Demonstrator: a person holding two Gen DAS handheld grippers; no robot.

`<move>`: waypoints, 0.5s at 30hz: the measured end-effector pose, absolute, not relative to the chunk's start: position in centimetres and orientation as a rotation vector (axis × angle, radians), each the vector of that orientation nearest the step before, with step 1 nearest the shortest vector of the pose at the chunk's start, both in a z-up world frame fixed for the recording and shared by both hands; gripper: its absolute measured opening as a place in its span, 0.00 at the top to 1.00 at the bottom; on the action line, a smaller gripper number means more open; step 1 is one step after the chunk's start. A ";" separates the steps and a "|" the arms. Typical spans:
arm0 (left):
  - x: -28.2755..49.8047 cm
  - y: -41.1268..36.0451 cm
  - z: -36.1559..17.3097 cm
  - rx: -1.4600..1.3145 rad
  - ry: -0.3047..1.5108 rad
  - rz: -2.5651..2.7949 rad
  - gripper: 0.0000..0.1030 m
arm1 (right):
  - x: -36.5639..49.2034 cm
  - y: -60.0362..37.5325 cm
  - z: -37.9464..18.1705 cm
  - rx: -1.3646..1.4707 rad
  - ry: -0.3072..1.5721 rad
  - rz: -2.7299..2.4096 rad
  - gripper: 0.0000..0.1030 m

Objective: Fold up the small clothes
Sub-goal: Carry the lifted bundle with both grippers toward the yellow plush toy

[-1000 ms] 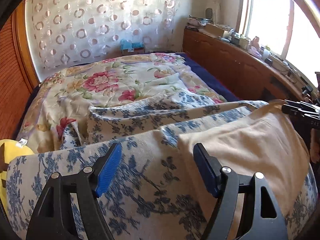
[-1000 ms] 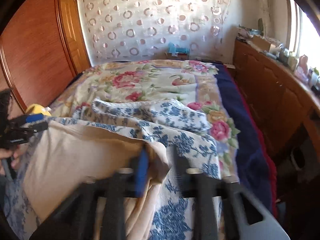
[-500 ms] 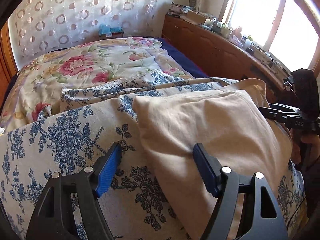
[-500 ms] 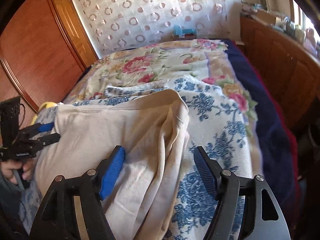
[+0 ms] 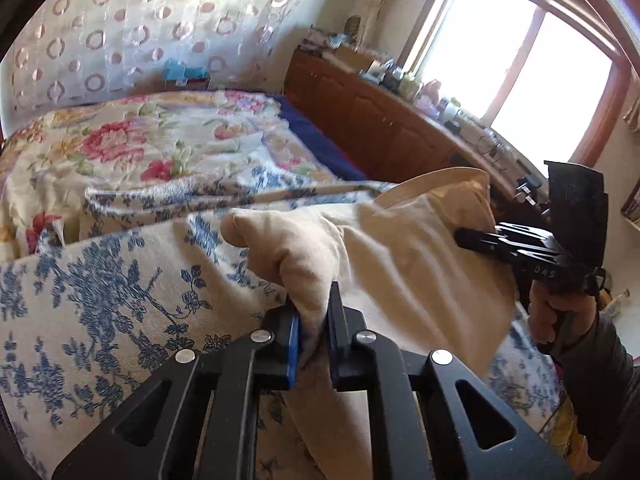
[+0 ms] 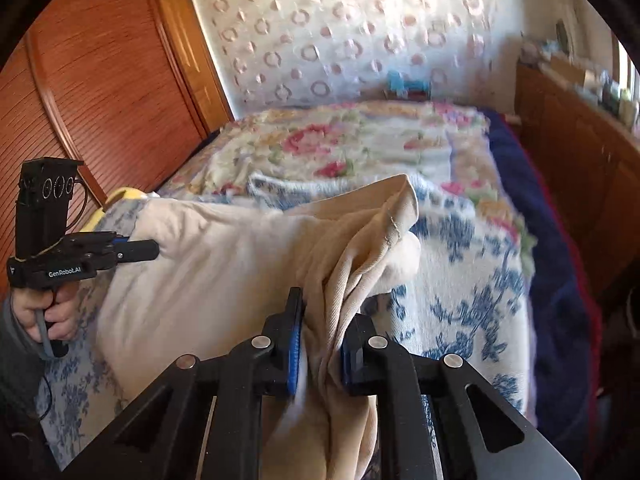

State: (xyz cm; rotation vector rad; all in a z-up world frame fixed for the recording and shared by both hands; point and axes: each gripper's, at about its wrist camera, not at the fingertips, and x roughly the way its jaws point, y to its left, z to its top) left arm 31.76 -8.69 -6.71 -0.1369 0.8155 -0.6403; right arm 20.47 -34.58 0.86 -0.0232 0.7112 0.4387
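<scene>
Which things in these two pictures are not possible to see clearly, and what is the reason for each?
- Kind of beige garment: bunched in both views.
- Its near edge: left wrist view, behind the left gripper; right wrist view, behind the right gripper, both of which have just closed on it.
- Items on the wooden cabinet: left wrist view, too small, window glare.
- Yellow thing: right wrist view, mostly behind the blue-flowered cover.

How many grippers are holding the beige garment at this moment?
2. The left gripper pinches a bunched edge of the beige garment on its left side; the right gripper pinches the bunched edge on its right side. No other gripper is visible.
</scene>
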 end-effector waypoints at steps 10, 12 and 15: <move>24.4 -1.7 0.0 -0.156 0.594 -0.558 0.89 | 17.7 -29.4 6.9 -0.119 0.528 0.528 0.87; 23.4 0.5 0.3 -0.164 0.578 -0.519 0.89 | 17.8 -27.3 7.5 -0.137 0.509 0.566 0.87; 21.9 3.9 0.3 -0.178 0.561 -0.452 0.89 | 18.6 -23.8 8.0 -0.159 0.486 0.625 0.87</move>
